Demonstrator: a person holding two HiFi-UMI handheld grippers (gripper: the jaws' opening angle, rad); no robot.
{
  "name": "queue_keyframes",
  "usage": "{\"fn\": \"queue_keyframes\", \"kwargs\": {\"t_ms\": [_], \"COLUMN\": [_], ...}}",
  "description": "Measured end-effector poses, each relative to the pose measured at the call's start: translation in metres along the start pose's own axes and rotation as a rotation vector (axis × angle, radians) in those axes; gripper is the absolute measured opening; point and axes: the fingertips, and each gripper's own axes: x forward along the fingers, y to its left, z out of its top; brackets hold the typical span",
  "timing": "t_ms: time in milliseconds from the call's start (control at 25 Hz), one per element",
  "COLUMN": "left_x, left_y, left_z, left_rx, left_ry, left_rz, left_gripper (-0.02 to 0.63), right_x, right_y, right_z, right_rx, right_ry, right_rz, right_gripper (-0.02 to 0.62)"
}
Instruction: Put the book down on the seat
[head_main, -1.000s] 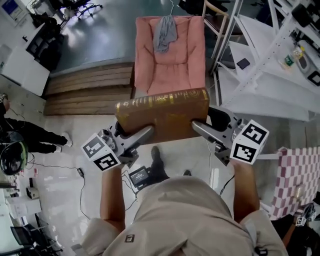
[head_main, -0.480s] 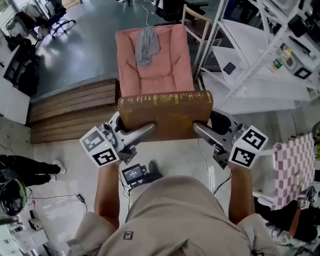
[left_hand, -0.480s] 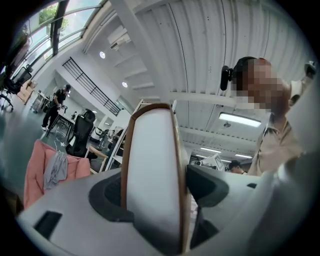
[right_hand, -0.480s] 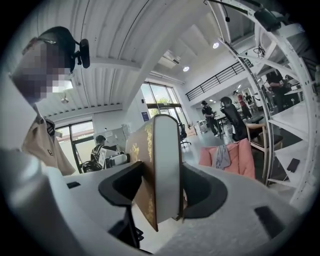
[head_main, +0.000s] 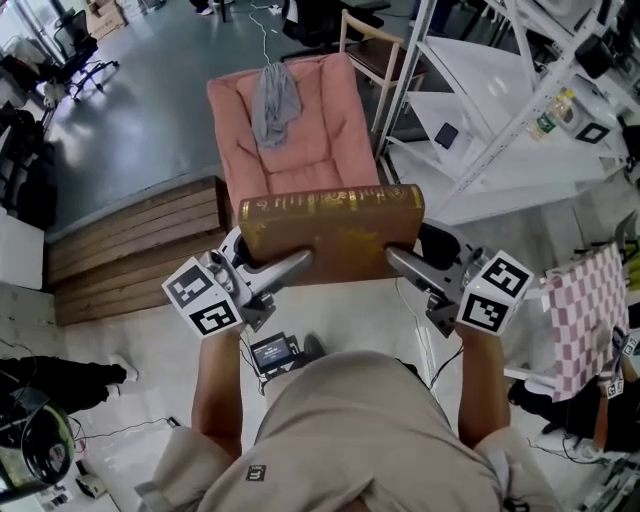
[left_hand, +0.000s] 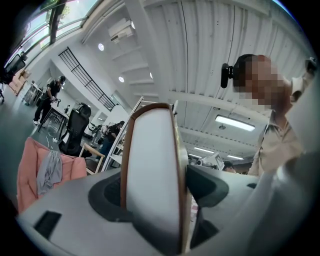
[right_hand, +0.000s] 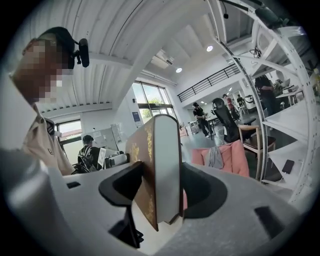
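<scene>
So the left hand-held gripper (head_main: 290, 265) is clamping the book (head_main: 330, 225) across its thickness. In the left gripper view both jaws are pressing on the covers with the white page block showing between them. The right hand-held gripper (head_main: 400, 262) is doing the same at the other end, with one jaw on the gold-patterned cover and one on the back. Both are spread pretty wide, but that's just because it's a fat book; neither one is loose.

I'm guessing the two-ended grip is because the book is big and probably heavy, and one clamp would let it swing or sag. Each gripper is biting a lower corner, so the book is riding level with the gold-lettered spine uppermost and away from the person.

Both forearms (head_main: 218, 380) are reaching forward from the body, roughly parallel, elbows bent, carrying the book out in front of the chest.

The book is in the air, not set down yet. The seat (head_main: 300, 180) of the pink armchair (head_main: 345, 110) is lying just beyond it, with a grey garment (head_main: 272, 100) hanging over the backrest. I can't tell how much gap is left. A white rack (head_main: 480, 130) is standing to the right and a wooden platform (head_main: 130, 240) to the left.
</scene>
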Motion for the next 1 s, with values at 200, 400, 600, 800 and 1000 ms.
{"fn": "queue_keyframes", "kwargs": {"t_ms": [200, 400, 600, 800, 1000], "left_x": [-0.012, -0.017, -0.012, 0.000, 0.025], "left_y": [0.034, 0.072, 0.114, 0.160, 0.212], "left_z": [0.019, 0.034, 0.042, 0.049, 0.058], "left_rx": [0.018, 0.071, 0.100, 0.149, 0.155], "left_ry": [-0.025, -0.039, -0.051, -0.018, -0.003], "left_rz": [-0.003, 0.077, 0.181, 0.308, 0.387], "left_gripper": [0.310, 0.334, 0.347, 0.362, 0.373], "right_x": [0.036, 0.070, 0.108, 0.148, 0.184], "right_y": [-0.002, -0.015, -0.045, -0.086, -0.134], "right_z": [0.016, 0.031, 0.043, 0.052, 0.068], "right_rx": [-0.022, -0.054, -0.078, -0.082, -0.077], "right_ry": [-0.007, 0.000, -0.005, -0.007, 0.007], "right_rz": [-0.009, -0.003, 0.047, 0.124, 0.158], "right_gripper": [0.239, 0.236, 0.236, 0.236, 0.236]}}
